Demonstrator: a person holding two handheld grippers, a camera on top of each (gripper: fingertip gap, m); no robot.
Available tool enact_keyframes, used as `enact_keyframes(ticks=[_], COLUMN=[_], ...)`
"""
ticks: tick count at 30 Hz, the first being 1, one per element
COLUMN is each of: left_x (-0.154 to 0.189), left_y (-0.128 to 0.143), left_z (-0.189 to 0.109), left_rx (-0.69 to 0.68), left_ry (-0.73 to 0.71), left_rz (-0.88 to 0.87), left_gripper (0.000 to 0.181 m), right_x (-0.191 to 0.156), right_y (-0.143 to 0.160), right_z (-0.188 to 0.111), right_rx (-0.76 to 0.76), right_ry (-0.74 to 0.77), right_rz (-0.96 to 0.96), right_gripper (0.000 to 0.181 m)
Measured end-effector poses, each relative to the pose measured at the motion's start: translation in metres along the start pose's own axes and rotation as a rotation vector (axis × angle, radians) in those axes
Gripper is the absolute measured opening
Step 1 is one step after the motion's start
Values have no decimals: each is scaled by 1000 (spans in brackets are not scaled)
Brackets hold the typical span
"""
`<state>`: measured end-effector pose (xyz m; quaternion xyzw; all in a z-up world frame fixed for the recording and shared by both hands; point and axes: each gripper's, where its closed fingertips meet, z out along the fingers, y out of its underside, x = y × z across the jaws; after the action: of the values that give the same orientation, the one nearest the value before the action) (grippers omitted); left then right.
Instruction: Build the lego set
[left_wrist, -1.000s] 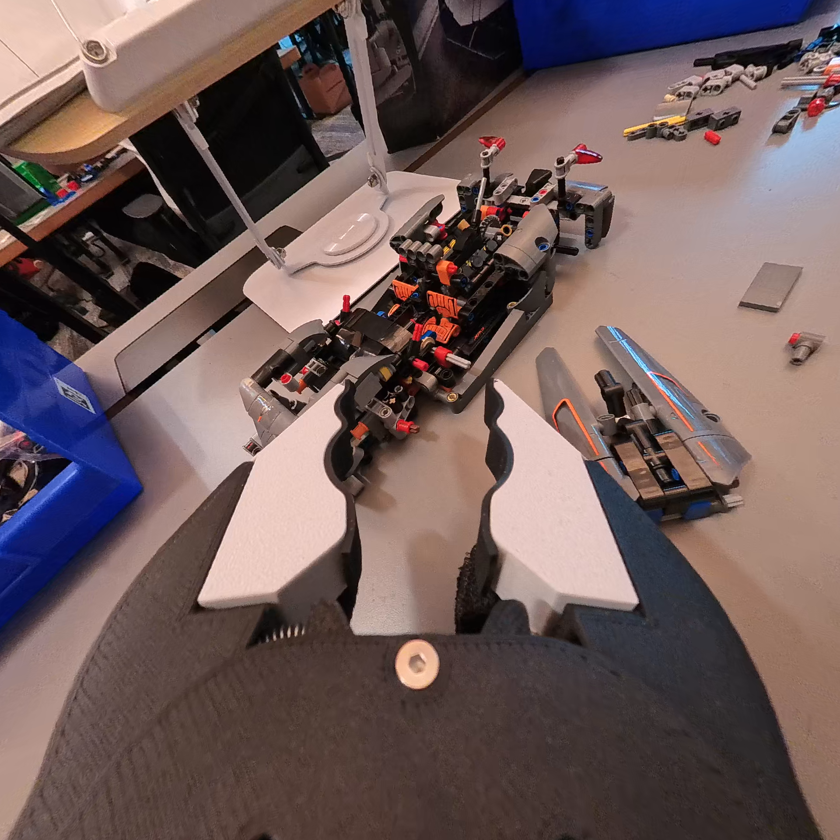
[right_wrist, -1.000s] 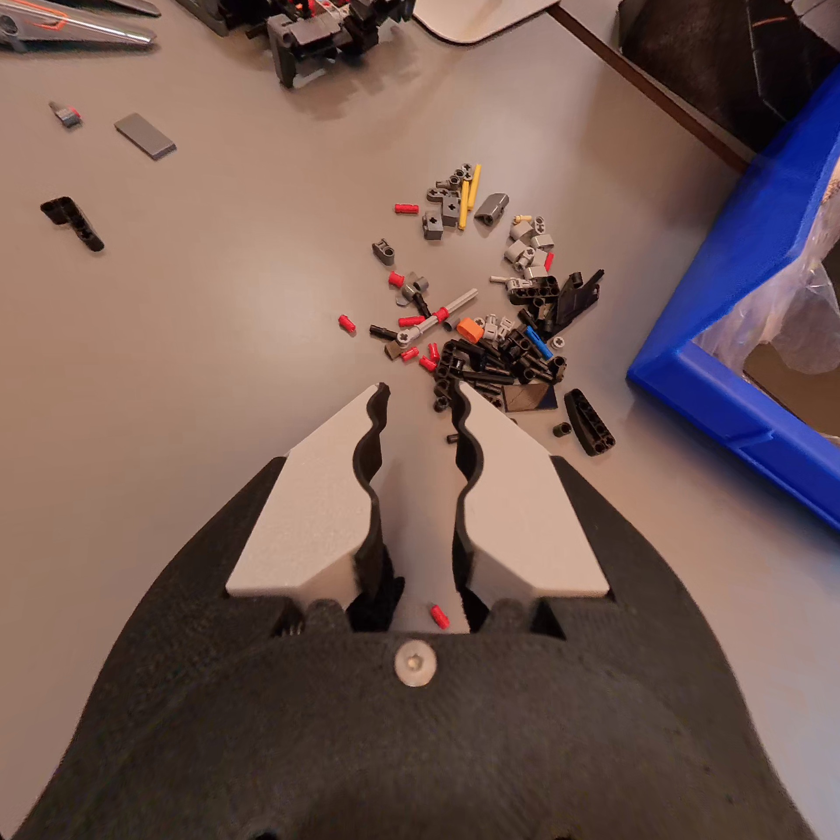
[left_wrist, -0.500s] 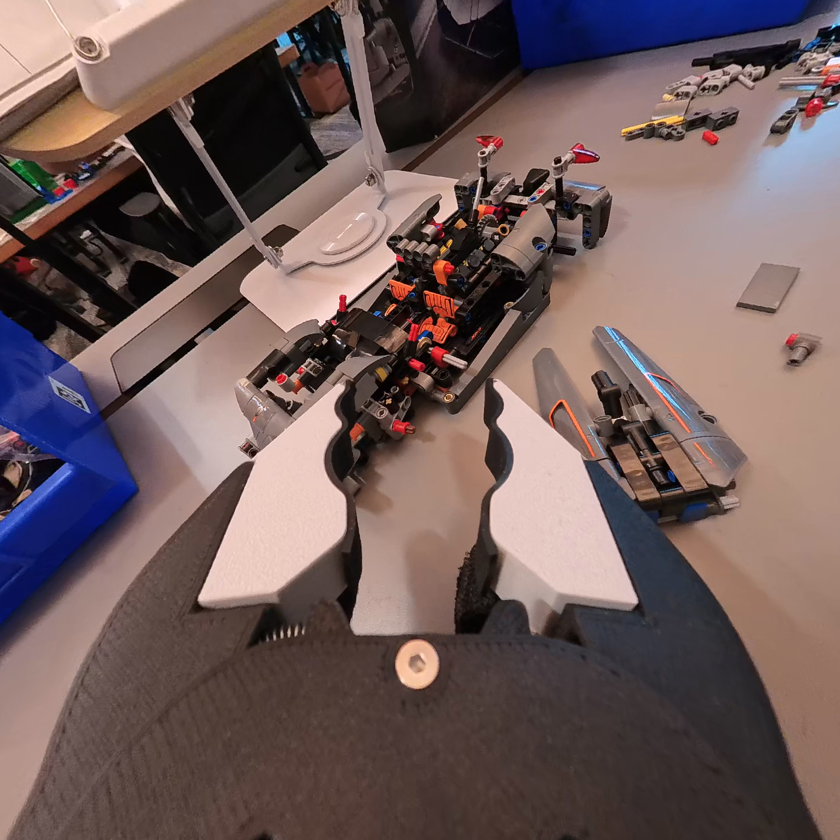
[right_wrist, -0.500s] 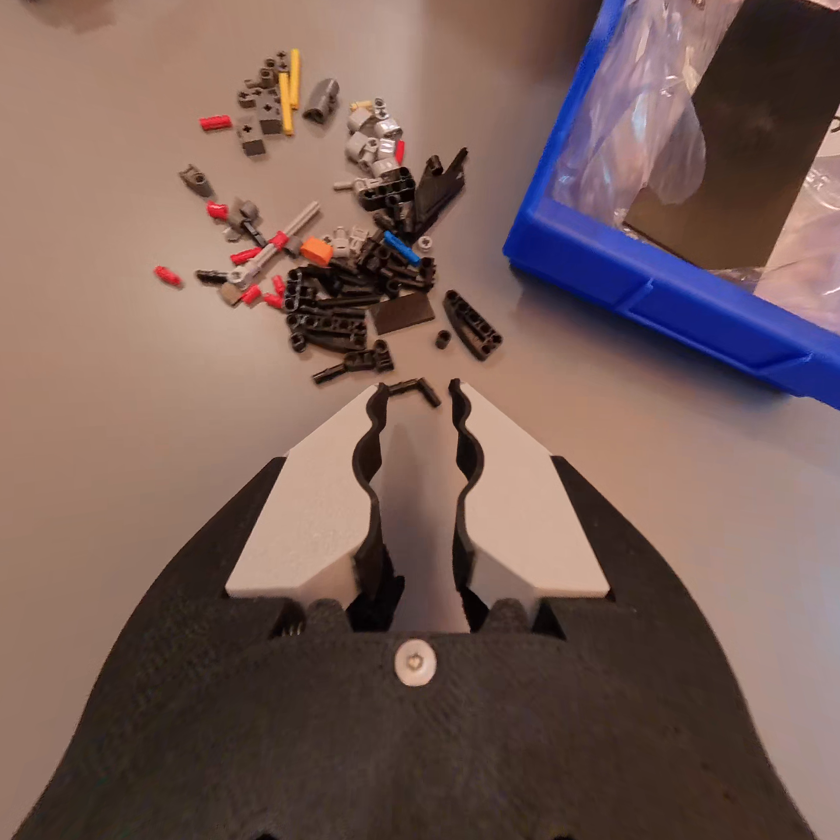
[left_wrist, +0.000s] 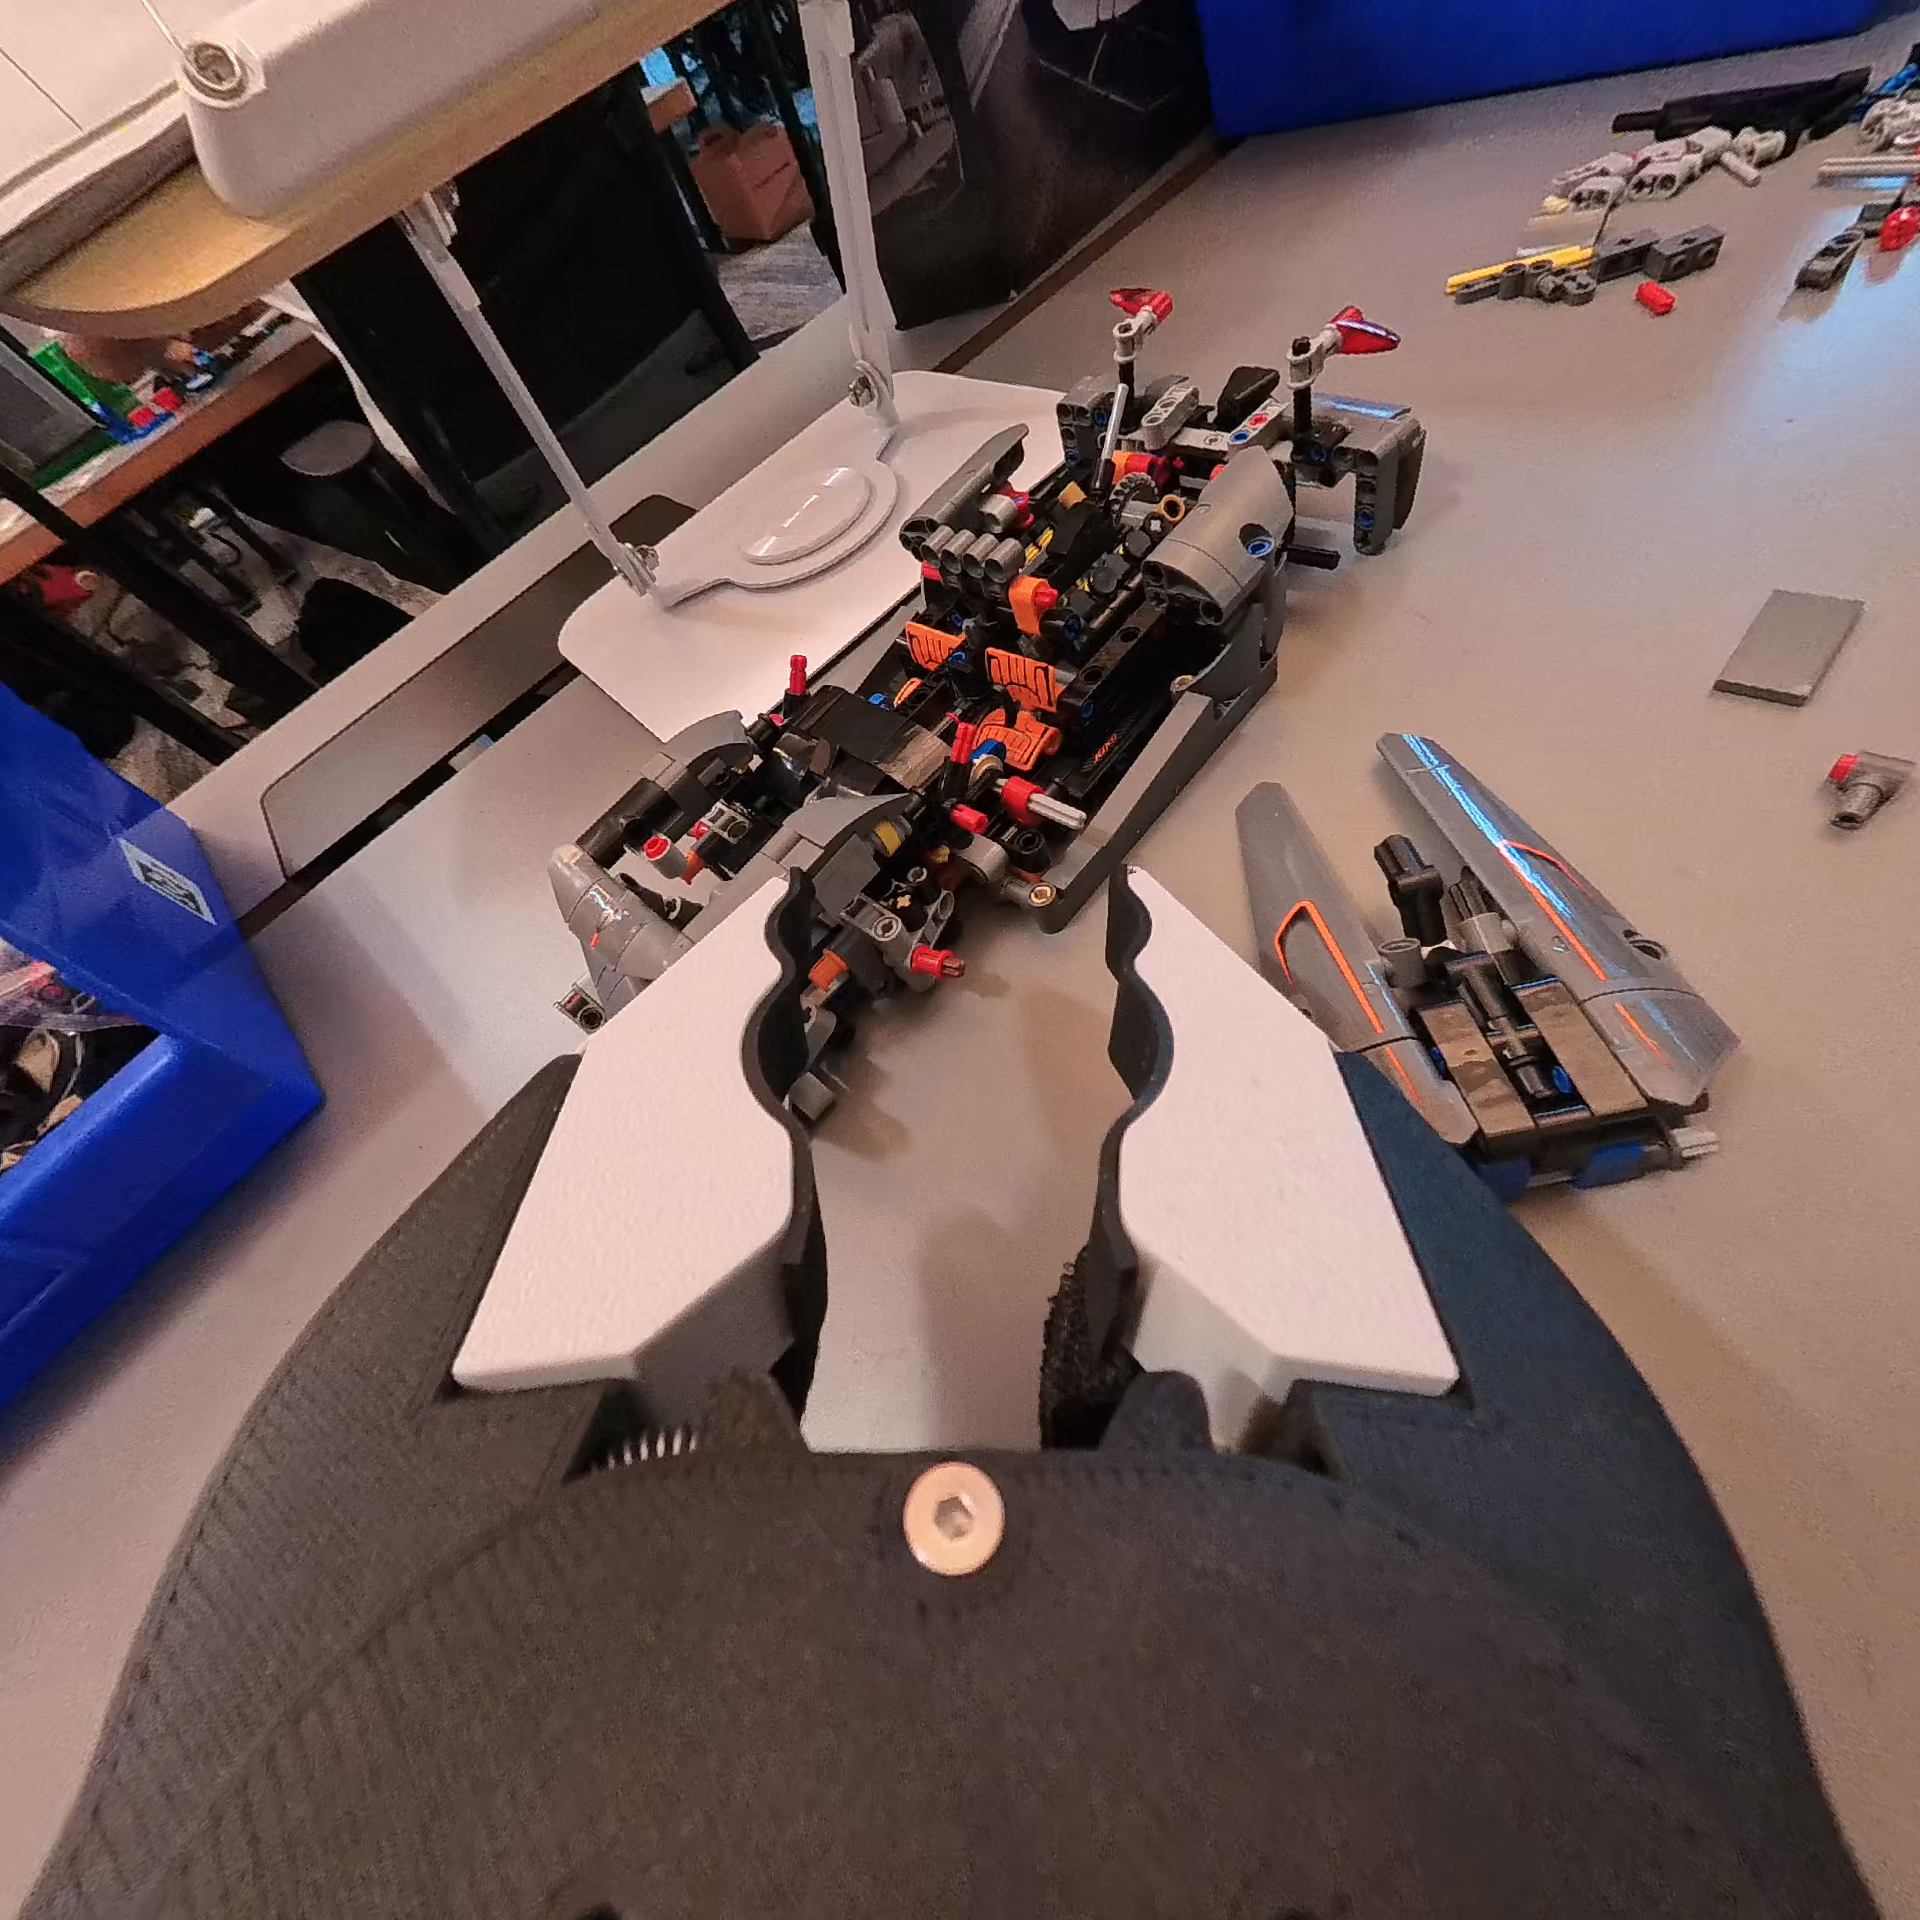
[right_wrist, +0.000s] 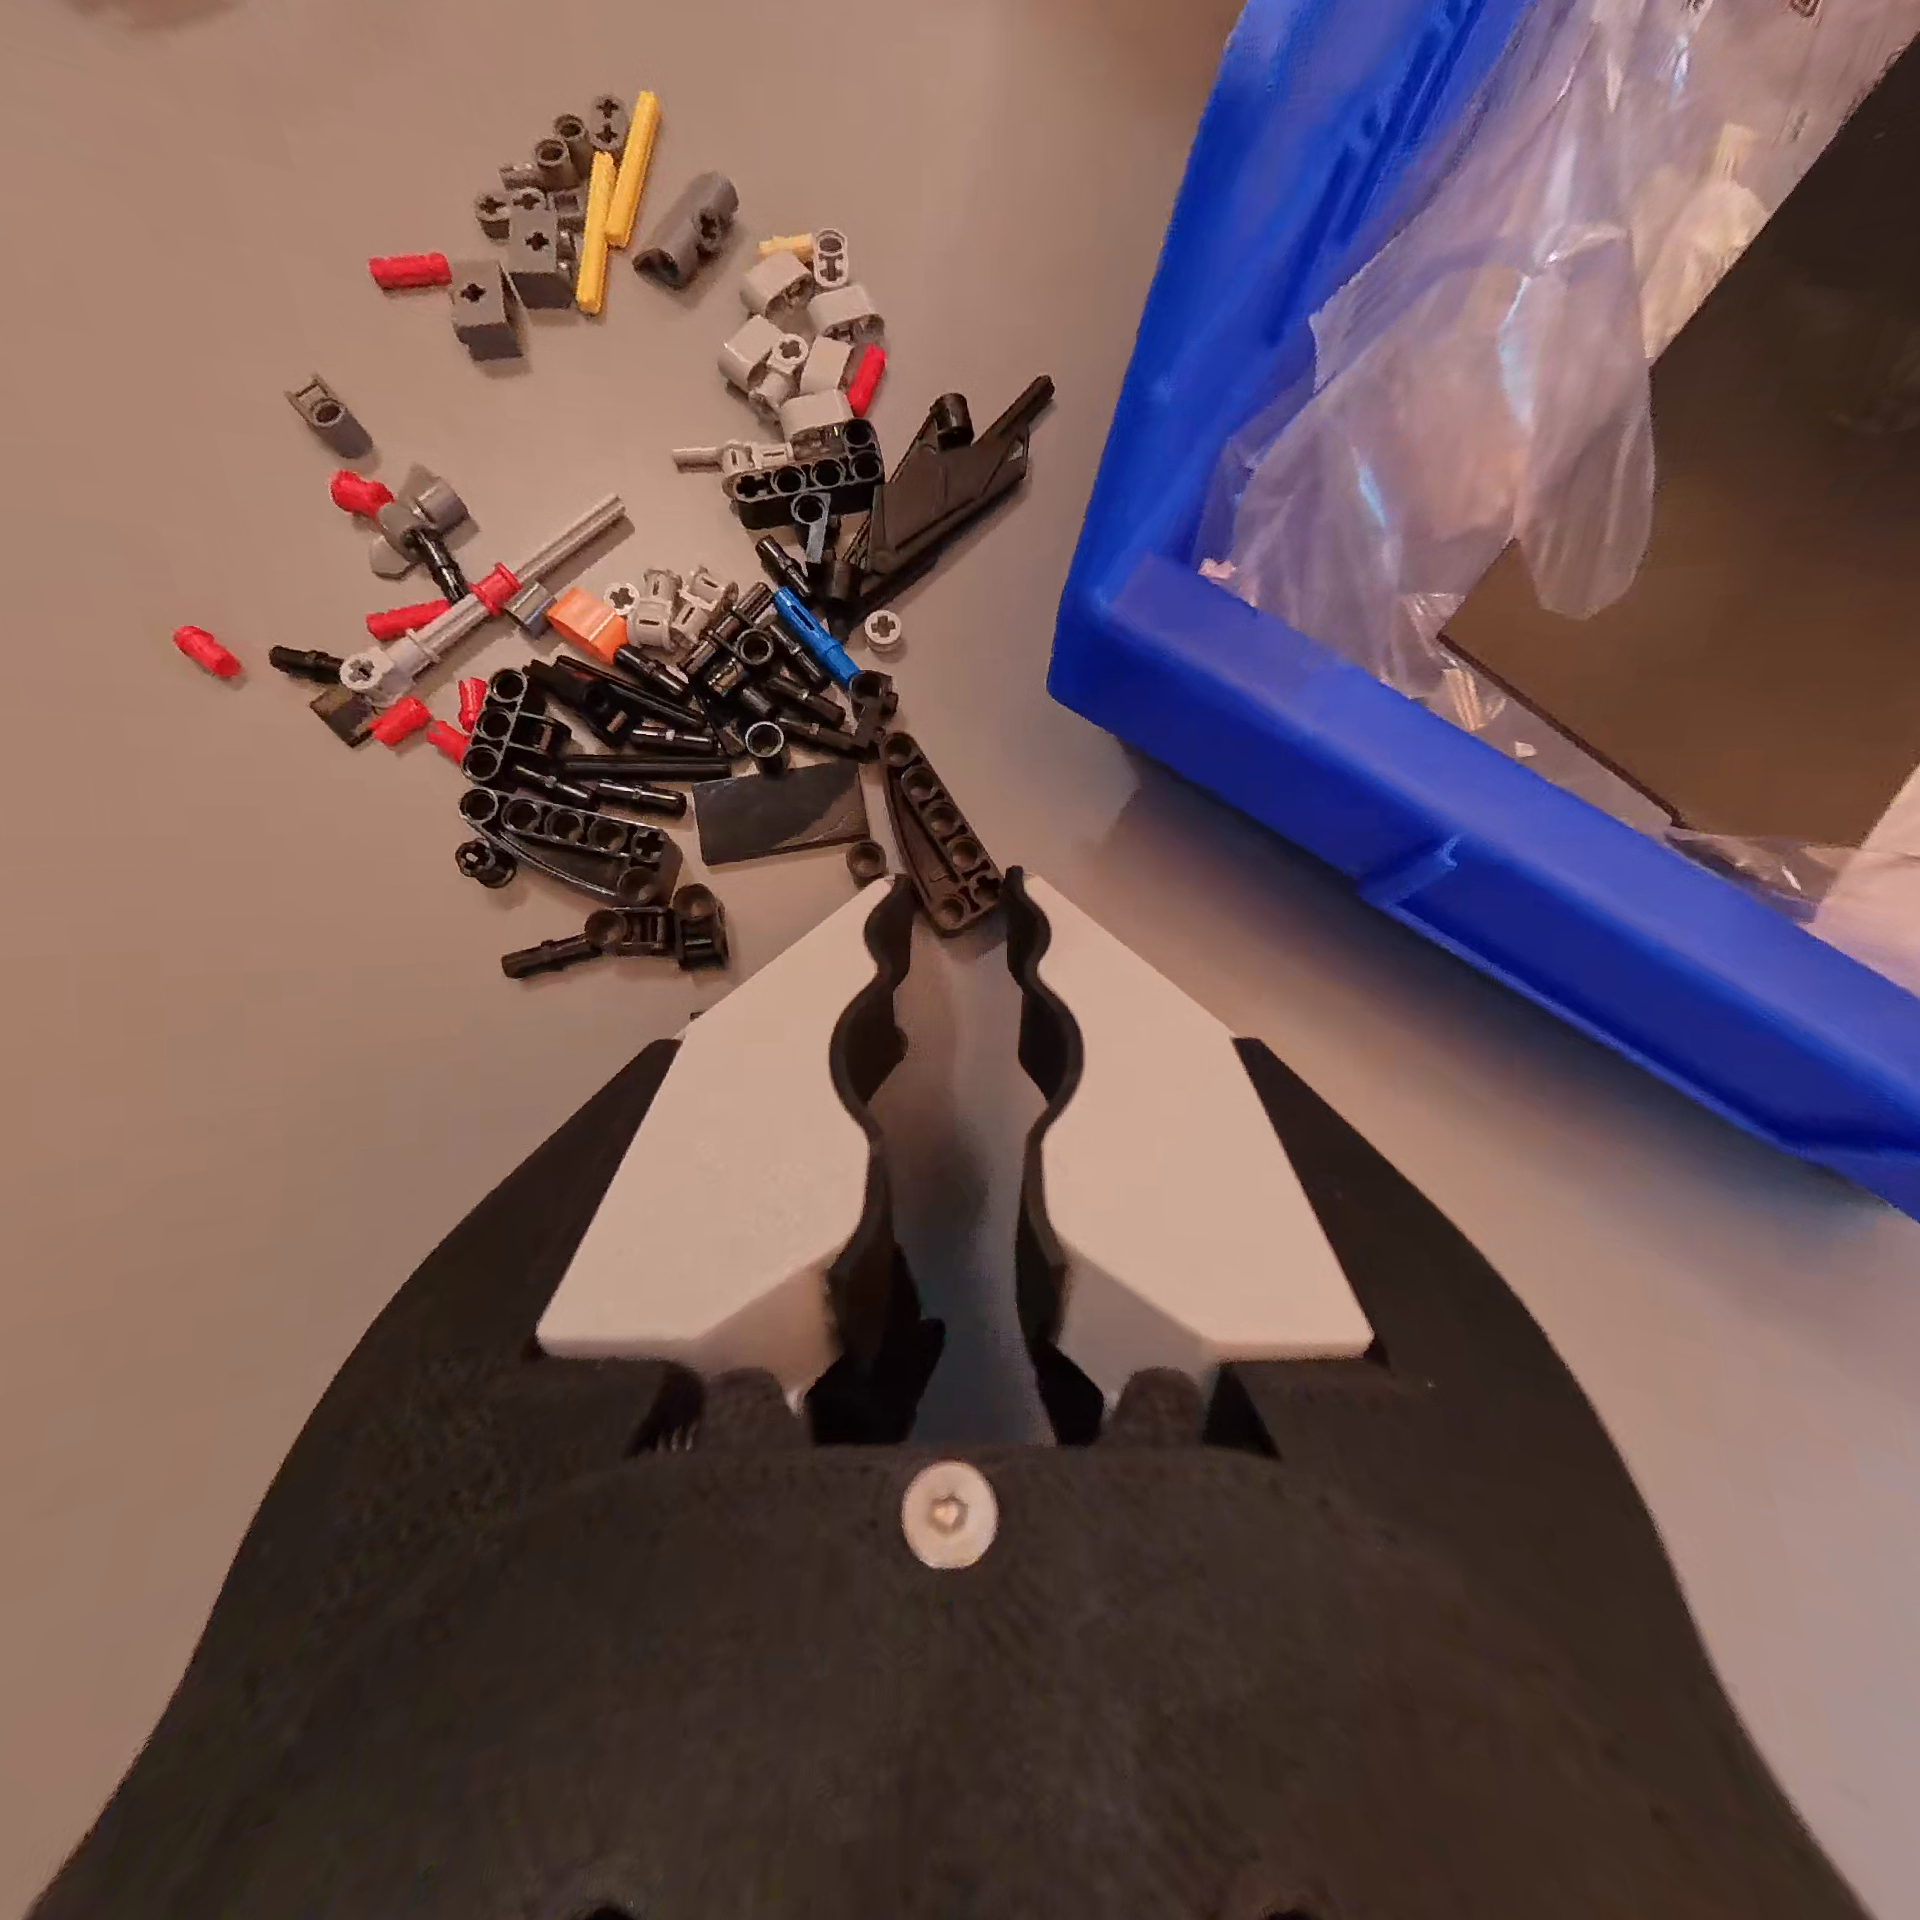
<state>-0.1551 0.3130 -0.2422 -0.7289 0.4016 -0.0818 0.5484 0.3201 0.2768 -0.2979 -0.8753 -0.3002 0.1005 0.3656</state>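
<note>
Left gripper: the left gripper (left_wrist: 951, 894), pale grey fingers on a black textured body, stands wide open over the grey table (left_wrist: 1558, 520) with nothing between its fingers; its left fingertip (left_wrist: 758, 914) sits just in front of the near end of the model, contact not clear.
Left view only, near: a half-built black, grey and orange lego car chassis (left_wrist: 997, 707) lies lengthwise ahead of the fingers; just beside it on the right lies a separate grey wing-shaped body panel assembly with orange lines (left_wrist: 1475, 956).
Left view only, far: a flat dark grey tile (left_wrist: 1787, 646) and a small grey piece with a red tip (left_wrist: 1865, 790) lie apart on the right; a white lamp base (left_wrist: 790, 582) stands behind the chassis.
Right gripper: the right gripper (right_wrist: 956, 883) is narrowly open, its tips either side of the near end of a black curved beam with holes (right_wrist: 940, 831); whether they press on it I cannot tell.
Right view only, near: a scattered pile of small black, grey, red and yellow lego pieces (right_wrist: 644, 582) spreads ahead and to the left.
Right view only, far: a blue plastic bin holding clear bags (right_wrist: 1455, 810) stands to the right.
</note>
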Motion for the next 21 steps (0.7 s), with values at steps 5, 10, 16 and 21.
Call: enact_keyframes(ticks=[5,10,16,21], left_x=[-1,0,2,4], left_y=[-1,-3,-5,-7], left_z=[-1,-1,-1,-2], left_rx=[6,8,13,20], left_ry=[-2,2,6,11], left_rz=[-1,5,14,18], left_gripper=[55,55,55,55], right_x=[-2,-41,-142,-195], right_y=[-5,-29,-46,-35], right_z=[-9,-35,-37,-16], right_rx=[21,73,108,56], right_ry=[20,3,-194,-292], right_rz=[2,-65,-162,-197], right_gripper=[16,15,16,16])
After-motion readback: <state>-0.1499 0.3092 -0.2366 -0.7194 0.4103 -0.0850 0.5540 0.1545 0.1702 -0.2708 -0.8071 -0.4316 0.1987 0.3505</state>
